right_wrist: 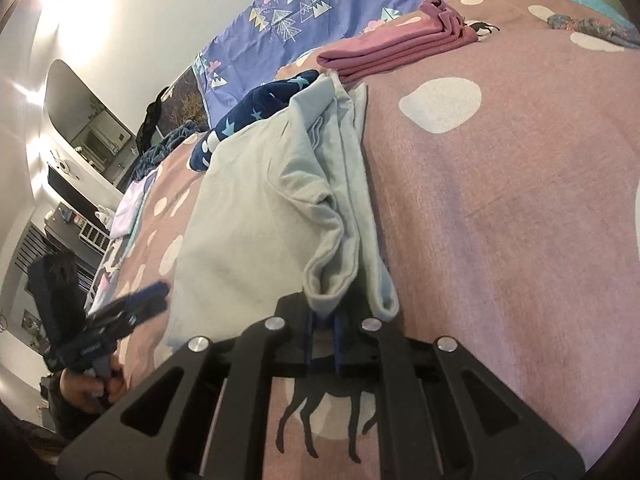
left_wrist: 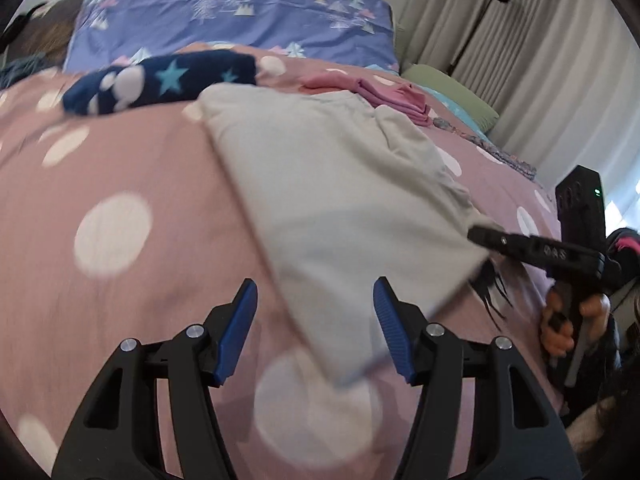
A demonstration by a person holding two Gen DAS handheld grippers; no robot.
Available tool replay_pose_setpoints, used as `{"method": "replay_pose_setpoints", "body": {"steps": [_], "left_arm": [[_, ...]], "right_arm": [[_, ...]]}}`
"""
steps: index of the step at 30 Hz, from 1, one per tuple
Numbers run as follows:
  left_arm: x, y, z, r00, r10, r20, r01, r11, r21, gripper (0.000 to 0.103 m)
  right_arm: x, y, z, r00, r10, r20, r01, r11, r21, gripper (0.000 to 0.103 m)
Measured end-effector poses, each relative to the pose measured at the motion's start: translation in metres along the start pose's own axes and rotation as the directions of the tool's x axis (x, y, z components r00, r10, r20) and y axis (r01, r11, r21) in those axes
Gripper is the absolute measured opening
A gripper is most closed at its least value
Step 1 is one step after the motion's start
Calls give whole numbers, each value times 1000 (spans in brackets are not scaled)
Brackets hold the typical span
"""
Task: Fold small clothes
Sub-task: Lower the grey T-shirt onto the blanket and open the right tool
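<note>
Now right tongs (right_wrist: 322, 334) pinch grey garment's (right_wrist: 256, 216) edge.

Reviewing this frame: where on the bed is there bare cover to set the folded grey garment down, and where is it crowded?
Free: the dotted pink cover left of the grey garment, below the navy star cloth; also right of the garment, below the folded pink clothes. Crowded: the head end near the purple pillow.

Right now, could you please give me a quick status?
Left tool open, empty. Right tool nearly shut at grey garment's edge, grip unclear. Nothing blocking.
</note>
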State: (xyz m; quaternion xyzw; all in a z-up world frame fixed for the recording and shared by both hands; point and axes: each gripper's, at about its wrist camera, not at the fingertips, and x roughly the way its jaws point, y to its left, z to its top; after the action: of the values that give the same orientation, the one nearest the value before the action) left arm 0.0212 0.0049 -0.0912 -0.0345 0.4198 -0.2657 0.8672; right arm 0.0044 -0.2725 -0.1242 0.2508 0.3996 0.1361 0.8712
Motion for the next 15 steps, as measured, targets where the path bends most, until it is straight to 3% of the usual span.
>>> {"method": "replay_pose_setpoints", "body": {"steps": [4, 6, 8, 14, 15], "left_arm": [[-2, 4, -18, 998, -53, -41, 50, 996, -74, 64], [3, 1, -25, 995, -90, -51, 85, 992, -93, 66], [4, -1, -29, 993, -106, -43, 101, 989, -104, 72], [24, -2, -18, 975, -222, -29, 216, 965, -150, 73], [27, -1, -15, 972, -234, -21, 228, 961, -158, 69]], "right_arm": [[-11, 4, 1, 999, -50, 15, 50, 999, 7, 17], [-26, 3, -1, 996, -77, 47, 77, 997, 10, 40], [-31, 1, -2, 995, -83, 49, 83, 997, 11, 51], [2, -17, 5, 997, 26, -69, -22, 998, 56, 51], [7, -21, 9, 996, 57, -71, -51, 995, 85, 38]]}}
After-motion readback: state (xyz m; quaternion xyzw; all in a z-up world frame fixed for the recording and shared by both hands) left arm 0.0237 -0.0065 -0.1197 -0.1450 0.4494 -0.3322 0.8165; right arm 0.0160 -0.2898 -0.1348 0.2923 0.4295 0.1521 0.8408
